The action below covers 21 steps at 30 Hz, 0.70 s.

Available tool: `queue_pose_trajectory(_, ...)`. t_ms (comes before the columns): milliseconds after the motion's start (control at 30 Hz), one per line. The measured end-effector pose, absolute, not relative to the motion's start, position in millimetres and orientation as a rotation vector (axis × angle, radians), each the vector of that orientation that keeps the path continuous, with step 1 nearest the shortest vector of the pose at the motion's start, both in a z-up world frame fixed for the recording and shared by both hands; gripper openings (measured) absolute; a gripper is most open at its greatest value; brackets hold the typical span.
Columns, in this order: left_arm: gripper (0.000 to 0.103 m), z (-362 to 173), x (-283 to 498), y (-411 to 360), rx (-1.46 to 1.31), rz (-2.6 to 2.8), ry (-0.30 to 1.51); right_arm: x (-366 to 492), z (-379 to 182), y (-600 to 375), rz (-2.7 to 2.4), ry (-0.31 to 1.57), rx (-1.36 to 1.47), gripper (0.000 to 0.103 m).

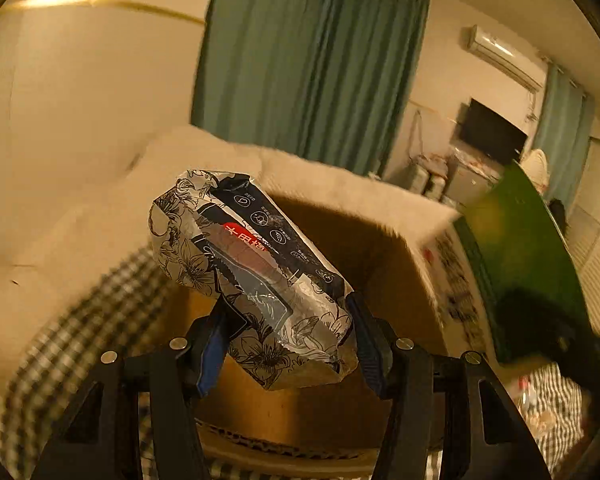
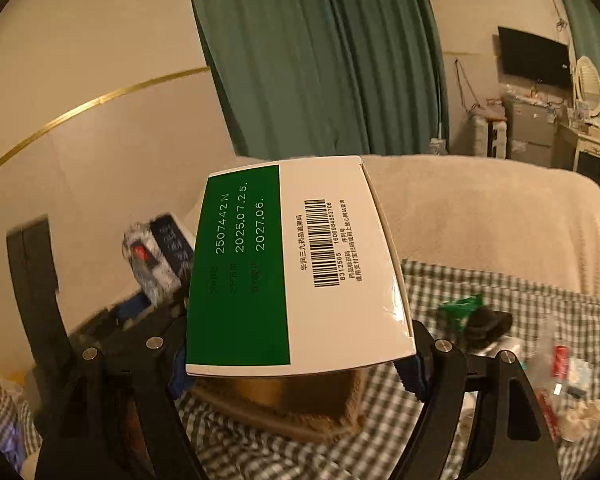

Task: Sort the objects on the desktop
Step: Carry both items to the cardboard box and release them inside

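- Silver-and-black, flower-printed, the wipes pack [image 1: 248, 276] sits clamped between the blue pads of the left gripper [image 1: 288, 336], its long axis slanting up and away to the left.
- The left gripper points forward and down over the open cardboard box [image 1: 384, 264], which stands on the checked cloth [image 1: 80, 320].
- The right gripper [image 2: 296, 364] has its jaws set wide and clamped on a green-and-white medicine box [image 2: 300, 264], barcode face up.
- That box hangs above the cardboard box's near edge, the gripper tilted downward.
- Small packets [image 2: 560, 368] lie on the cloth's right side.
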<state>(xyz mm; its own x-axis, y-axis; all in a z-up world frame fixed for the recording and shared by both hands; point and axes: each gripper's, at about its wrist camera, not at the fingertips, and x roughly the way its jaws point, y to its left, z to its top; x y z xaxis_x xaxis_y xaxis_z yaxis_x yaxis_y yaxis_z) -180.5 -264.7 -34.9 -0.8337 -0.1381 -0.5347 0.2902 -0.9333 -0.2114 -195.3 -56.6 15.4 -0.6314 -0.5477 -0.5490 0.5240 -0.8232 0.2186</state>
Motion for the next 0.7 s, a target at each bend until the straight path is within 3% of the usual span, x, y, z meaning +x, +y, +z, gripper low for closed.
queue_pose_trajectory(200,0.061,-56.0,-183.7,-269.2,0.854,-2.774,0.367,-218.3,-15.7,-79.6,-2.373,-0.087,0.905,0.079)
queue_pose_trajectory(267,0.073,-56.6,-183.8,-268.0,0.863,-2.748,0.353,-221.1,-18.8,-80.8,-2.363,-0.098,0.919,0.081)
queue_pose_trajectory(333,0.090,-54.2,-187.8,-267.7,0.873,-2.726,0.327,-223.2,-15.5,-79.5,-2.382,-0.101,0.911,0.091)
queue_pose_trajectory(400,0.094,-49.8,-181.6,-258.4,0.857,-2.710,0.287,-216.5,-8.5,-72.5,-2.413,-0.102,0.873,0.094)
queue_pose_trajectory(700,0.094,-18.3,-157.4,-210.1,0.857,-2.786,0.245,-164.2,34.2,-13.3,-2.522,-0.047,0.766,0.094)
